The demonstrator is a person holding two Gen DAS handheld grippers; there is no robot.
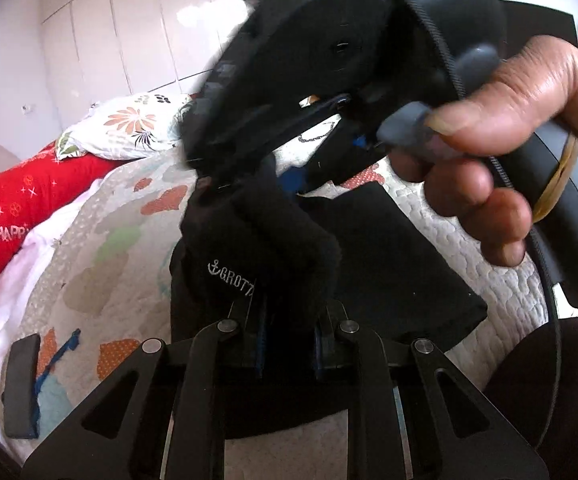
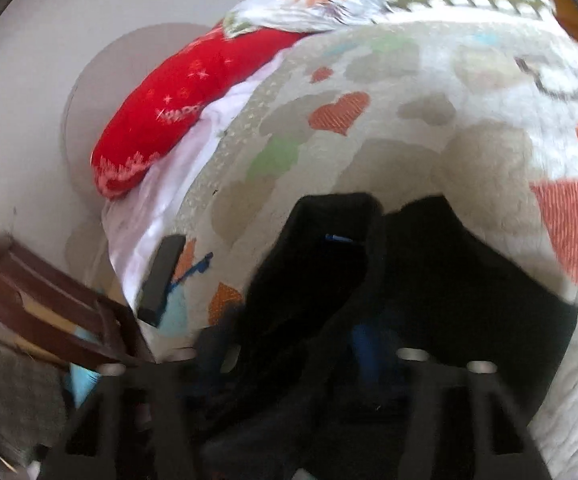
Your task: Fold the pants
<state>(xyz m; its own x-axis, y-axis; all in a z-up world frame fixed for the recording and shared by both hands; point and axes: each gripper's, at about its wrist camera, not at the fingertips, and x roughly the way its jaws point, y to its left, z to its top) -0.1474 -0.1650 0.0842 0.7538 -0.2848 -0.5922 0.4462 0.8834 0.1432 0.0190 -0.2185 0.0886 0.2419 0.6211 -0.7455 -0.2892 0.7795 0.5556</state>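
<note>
Black pants bunch in the left gripper — clamped tight — right gripper's grip unclear.

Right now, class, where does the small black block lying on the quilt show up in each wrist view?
Left wrist view: black block, lower left, on the quilt's edge.
Right wrist view: black block, left of centre.
Shared landmark: red pillow.

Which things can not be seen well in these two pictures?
- Right gripper, right wrist view: blurred, so its grip on the black pants is unclear.
- Pants, left wrist view: upper part hidden by the other gripper and hand.
- Red pillow: lettering cut by the picture edge.
</note>
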